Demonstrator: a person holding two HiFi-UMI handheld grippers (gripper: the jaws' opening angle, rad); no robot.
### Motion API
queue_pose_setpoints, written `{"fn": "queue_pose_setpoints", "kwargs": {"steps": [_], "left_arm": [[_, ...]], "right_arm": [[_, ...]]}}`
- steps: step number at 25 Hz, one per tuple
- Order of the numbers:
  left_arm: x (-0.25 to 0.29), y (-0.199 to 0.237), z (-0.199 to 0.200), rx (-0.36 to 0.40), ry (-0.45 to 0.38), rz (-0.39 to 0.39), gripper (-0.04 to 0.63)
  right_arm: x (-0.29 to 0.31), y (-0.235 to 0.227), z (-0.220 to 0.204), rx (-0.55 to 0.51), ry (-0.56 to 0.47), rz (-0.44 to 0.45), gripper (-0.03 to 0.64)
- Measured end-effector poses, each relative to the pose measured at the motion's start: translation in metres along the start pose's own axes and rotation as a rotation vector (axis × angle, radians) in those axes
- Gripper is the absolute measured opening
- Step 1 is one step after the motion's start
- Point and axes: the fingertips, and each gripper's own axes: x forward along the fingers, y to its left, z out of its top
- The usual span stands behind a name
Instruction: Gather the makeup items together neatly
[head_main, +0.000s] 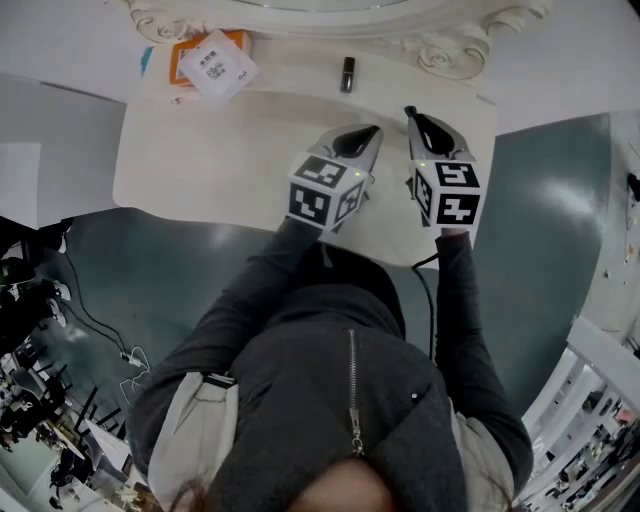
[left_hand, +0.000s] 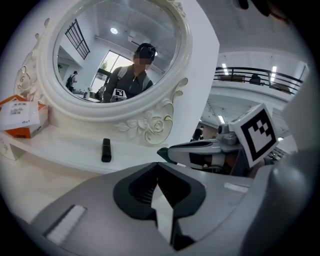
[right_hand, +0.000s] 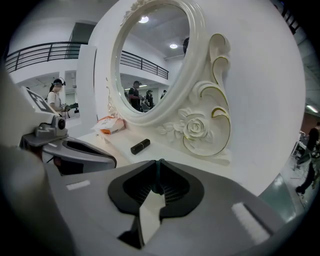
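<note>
- Nearest the person, above the pale tabletop (head_main: 200, 170), the left gripper (head_main: 372, 131) and right gripper (head_main: 409, 110) hover side by side, each with jaws closed on nothing. One should open well before reaching, then pinch across the tube's narrow width so it cannot roll.
- Just beyond, the dark lipstick tube (head_main: 347, 74) lies alone, its long axis running away from the person toward the mirror base (head_main: 440, 50). I cannot tell the cap end.
- Farther left, well apart, sits the orange box (head_main: 178, 62).
</note>
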Motion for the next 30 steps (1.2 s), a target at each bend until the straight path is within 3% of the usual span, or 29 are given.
{"fn": "queue_pose_setpoints", "kwargs": {"steps": [17,30], "left_arm": [[0.001,0.055,0.017,-0.041,-0.017,0.098,0.009],[0.005,0.067,0.014,-0.068,-0.017,0.112,0.009]], "right_arm": [[0.060,0.010,0.037,-0.005,-0.022,0.057,0.034],[0.091,0.020,0.038,-0.003,0.021,0.095,0.034]]}}
